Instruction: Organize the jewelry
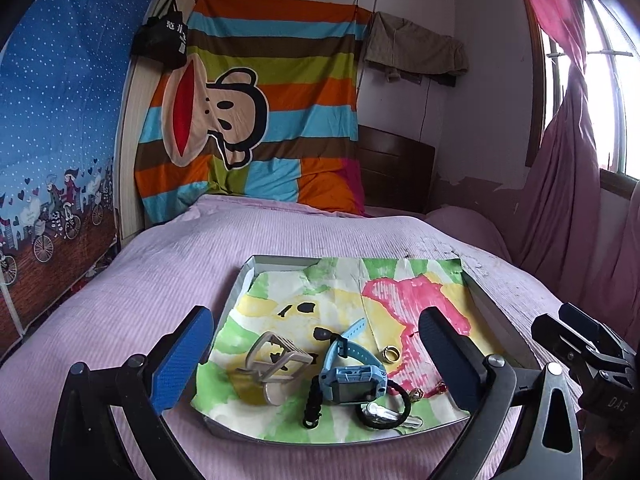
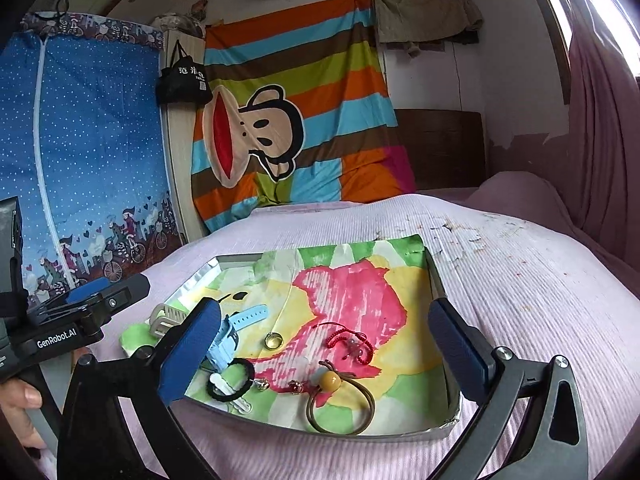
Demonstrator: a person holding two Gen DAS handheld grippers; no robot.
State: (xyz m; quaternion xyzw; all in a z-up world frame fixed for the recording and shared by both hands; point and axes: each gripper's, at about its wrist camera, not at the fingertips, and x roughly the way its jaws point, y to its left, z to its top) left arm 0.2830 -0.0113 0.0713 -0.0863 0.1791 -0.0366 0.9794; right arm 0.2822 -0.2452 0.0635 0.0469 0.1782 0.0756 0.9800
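A shallow tray (image 1: 244, 280) lined with painted paper lies on the bed, also in the right wrist view (image 2: 438, 276). In it are a blue watch (image 1: 352, 376), a beige watch (image 1: 276, 358), a gold ring (image 1: 390, 354), a black hair tie (image 1: 384, 410) and a black braided bracelet (image 1: 312, 408). The right wrist view also shows the ring (image 2: 274, 340), a red cord bracelet (image 2: 352, 344) and a brown hair tie with a yellow bead (image 2: 340, 404). My left gripper (image 1: 316, 354) is open and empty over the tray's near left. My right gripper (image 2: 324, 346) is open and empty over the tray's near side.
The tray sits on a pink ribbed bedspread (image 1: 160, 280). A striped cartoon sheet (image 1: 256, 112) hangs behind, a blue wardrobe cover (image 1: 52, 140) at left, pink curtains (image 1: 568, 160) at right. The right gripper's body (image 1: 592, 360) shows at the left view's right edge.
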